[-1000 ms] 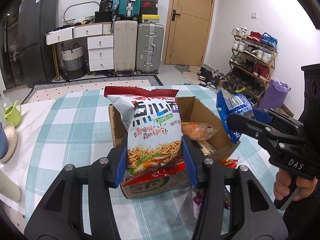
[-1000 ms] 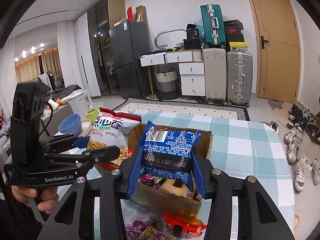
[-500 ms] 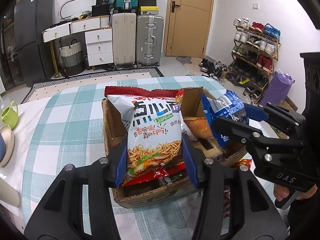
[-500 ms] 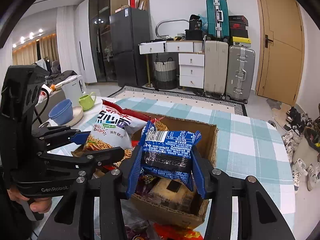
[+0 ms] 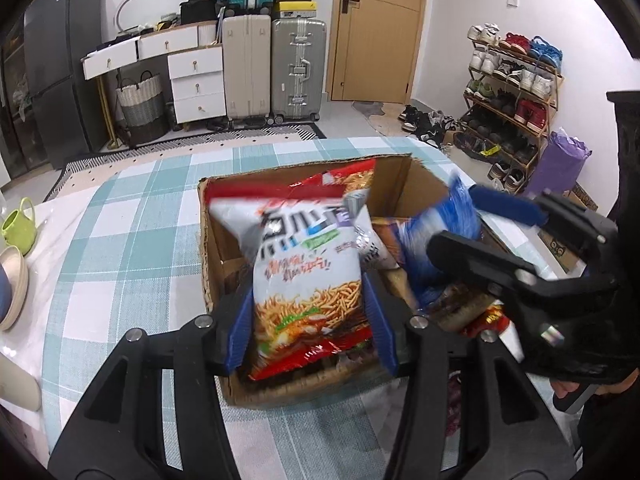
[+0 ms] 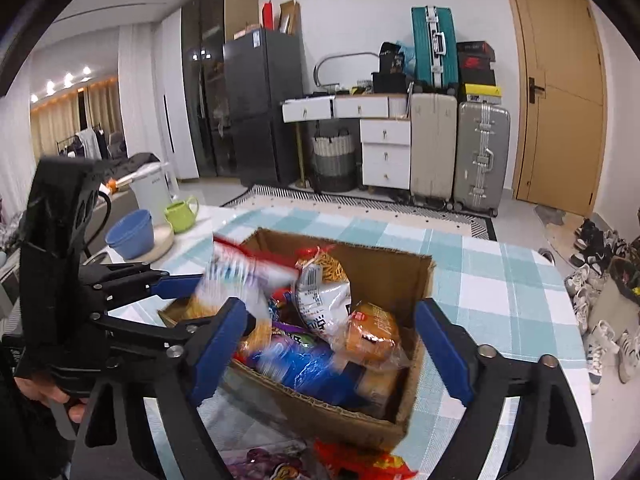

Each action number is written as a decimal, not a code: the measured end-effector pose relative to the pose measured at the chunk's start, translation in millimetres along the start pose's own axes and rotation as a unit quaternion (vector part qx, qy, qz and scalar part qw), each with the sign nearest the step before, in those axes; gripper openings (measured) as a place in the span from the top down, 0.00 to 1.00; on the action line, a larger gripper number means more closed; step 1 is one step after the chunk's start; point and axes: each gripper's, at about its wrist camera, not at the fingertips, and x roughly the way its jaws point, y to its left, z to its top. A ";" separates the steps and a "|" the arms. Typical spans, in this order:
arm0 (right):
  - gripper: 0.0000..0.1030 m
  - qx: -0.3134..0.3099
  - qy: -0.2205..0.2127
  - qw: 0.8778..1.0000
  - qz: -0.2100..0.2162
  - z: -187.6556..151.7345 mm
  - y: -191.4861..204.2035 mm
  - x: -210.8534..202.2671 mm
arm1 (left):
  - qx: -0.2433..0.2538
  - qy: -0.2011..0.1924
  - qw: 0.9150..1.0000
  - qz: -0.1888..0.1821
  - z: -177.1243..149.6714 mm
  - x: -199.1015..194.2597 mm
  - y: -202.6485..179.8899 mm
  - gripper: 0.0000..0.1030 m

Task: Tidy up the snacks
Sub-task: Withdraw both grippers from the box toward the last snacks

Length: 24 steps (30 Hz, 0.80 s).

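Left claw point(image 5: 308, 312) opening around noodle-snack bag point(image 5: 304, 264) over cardboard box point(image 5: 404, 176); contact unclear.

My two grippers are matte black frames with blue fingers point(image 5: 239, 322) and silver screws; a black cable loops off my left gripper point(image 6: 224, 312), and my right gripper point(image 6: 334, 344) matches it

A green-and-white checked tablecloth point(image 5: 132, 216) is seen spread over the table, a lime-green cup point(image 6: 181, 212) and blue bowl point(image 6: 130, 234) set at its edge, while suitcases point(image 6: 458, 156), a dark refrigerator point(image 6: 262, 104) and a crowded shoe rack point(image 5: 510, 92) are ranged behind.
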 end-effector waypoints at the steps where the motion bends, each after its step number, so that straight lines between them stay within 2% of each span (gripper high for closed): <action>1: 0.12 0.000 -0.002 1.000 -0.005 -0.2 -0.5 -5.4 | 0.001 -0.003 1.000 0.001 -0.5 -2.0 -0.1 0.47; 3: 0.06 0.000 -0.008 1.000 -0.012 -0.9 -0.2 -16.5 | -0.001 -0.011 1.000 0.000 -3.5 -10.1 0.1 0.35; 4: 0.02 0.002 -0.010 1.000 -0.013 -2.2 -0.6 -21.7 | -0.003 -0.015 1.000 0.002 -4.8 -14.8 0.2 0.23; 5: 0.01 0.007 -0.012 1.000 -0.014 -3.8 -2.0 -27.5 | -0.004 -0.021 1.000 0.005 -6.3 -20.6 0.2 0.18; 7: 0.01 0.021 -0.011 1.000 -0.014 -8.4 -5.8 -38.6 | -0.007 -0.032 0.999 0.010 -10.9 -34.3 0.3 0.16; 10: 0.01 0.043 -0.011 0.999 -0.019 -19.7 -13.6 -51.8 | -0.024 -0.037 0.999 0.010 -17.9 -49.7 0.5 0.01; 15: 0.00 0.077 -0.007 0.997 -0.027 -43.0 -28.3 -70.8 | -0.034 -0.048 0.998 -0.001 -37.6 -82.3 3.1 0.01; 21: 0.00 0.081 -0.014 0.996 -0.047 -69.5 -38.3 -90.7 | -0.030 -0.047 0.998 0.006 -68.4 -106.9 -6.9 0.01; 24: 0.00 0.086 -0.010 0.995 -0.042 -81.4 -40.5 -95.6 | -0.029 -0.044 0.999 0.007 -81.5 -112.4 -11.5 0.01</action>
